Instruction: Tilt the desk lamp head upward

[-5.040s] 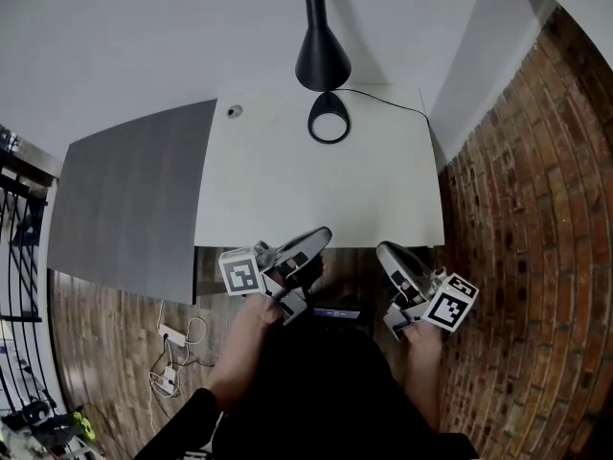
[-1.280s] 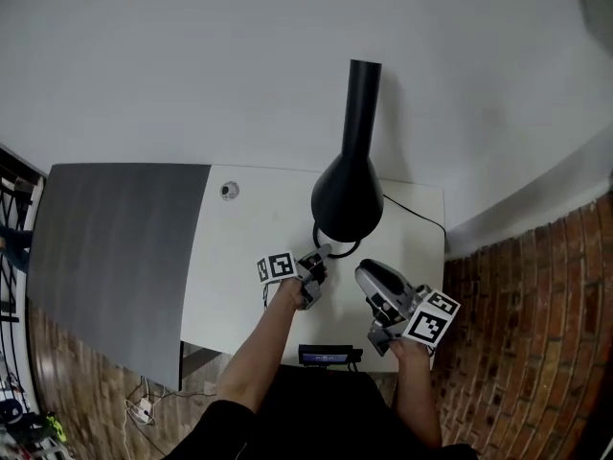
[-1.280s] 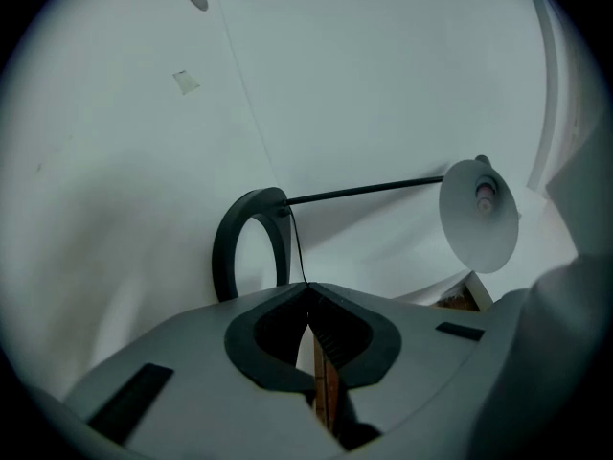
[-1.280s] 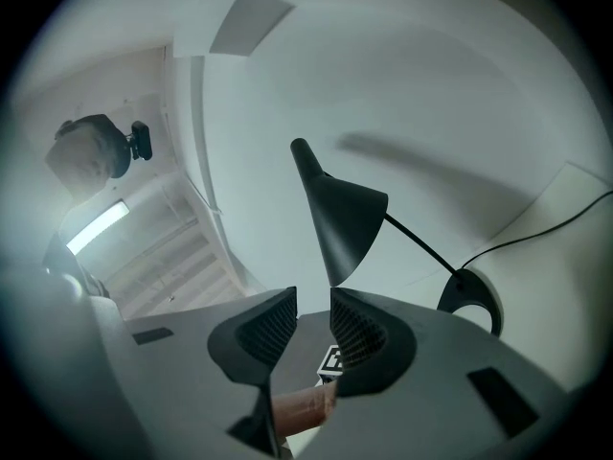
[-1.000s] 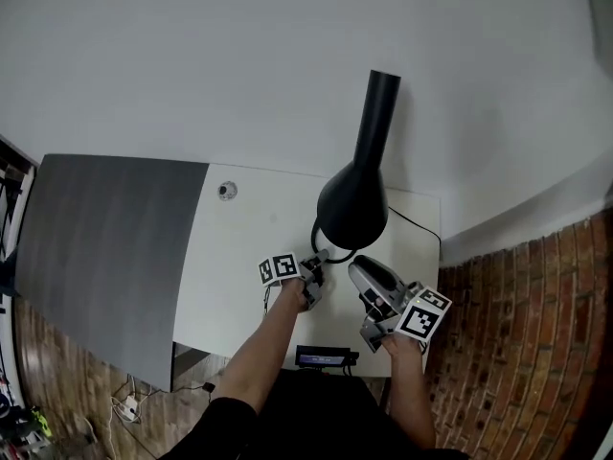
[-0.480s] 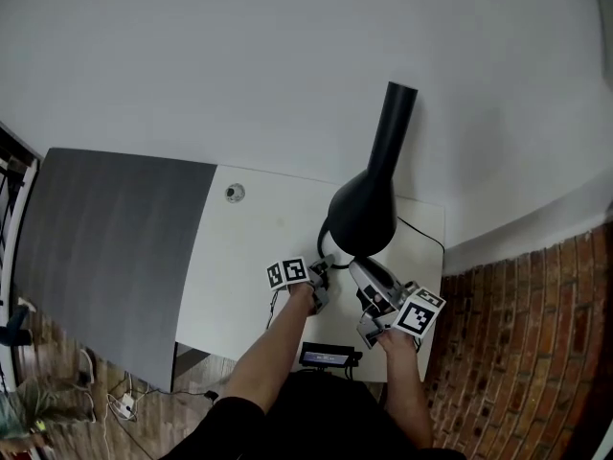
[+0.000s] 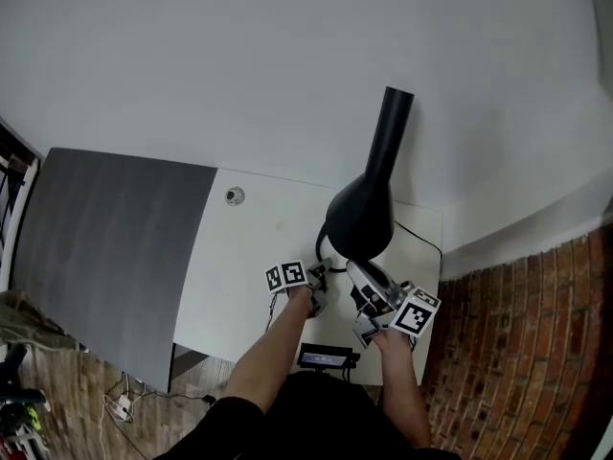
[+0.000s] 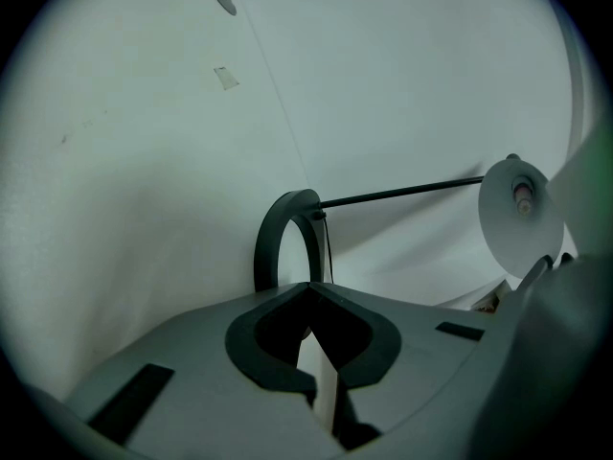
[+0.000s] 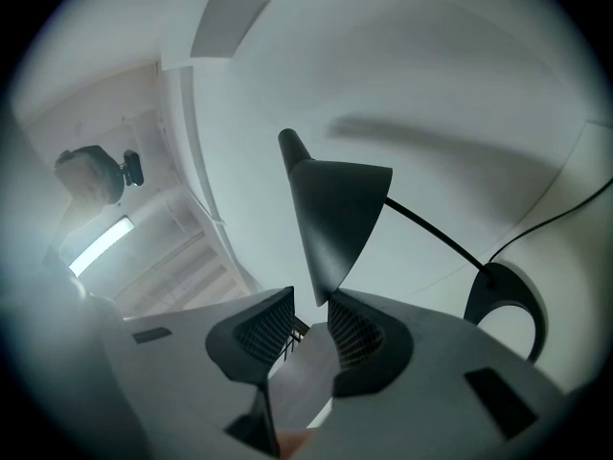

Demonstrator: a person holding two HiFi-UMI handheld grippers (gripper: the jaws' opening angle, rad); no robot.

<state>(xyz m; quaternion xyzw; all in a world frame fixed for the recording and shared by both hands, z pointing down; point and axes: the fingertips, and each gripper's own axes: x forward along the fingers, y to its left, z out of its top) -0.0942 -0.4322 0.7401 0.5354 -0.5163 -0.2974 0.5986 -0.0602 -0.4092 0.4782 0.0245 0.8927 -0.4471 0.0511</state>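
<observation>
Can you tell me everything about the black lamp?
The lamp is matte black, with a cone-shaped head, a thin rod, a ring base and a cord. It stands on the white desk. Its head's rim dips between the open jaws of the right gripper; the shut left gripper sits by the base.

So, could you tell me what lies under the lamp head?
From the head view the lamp head covers most beneath it; the left gripper view shows the ring base on the white desk.
</observation>
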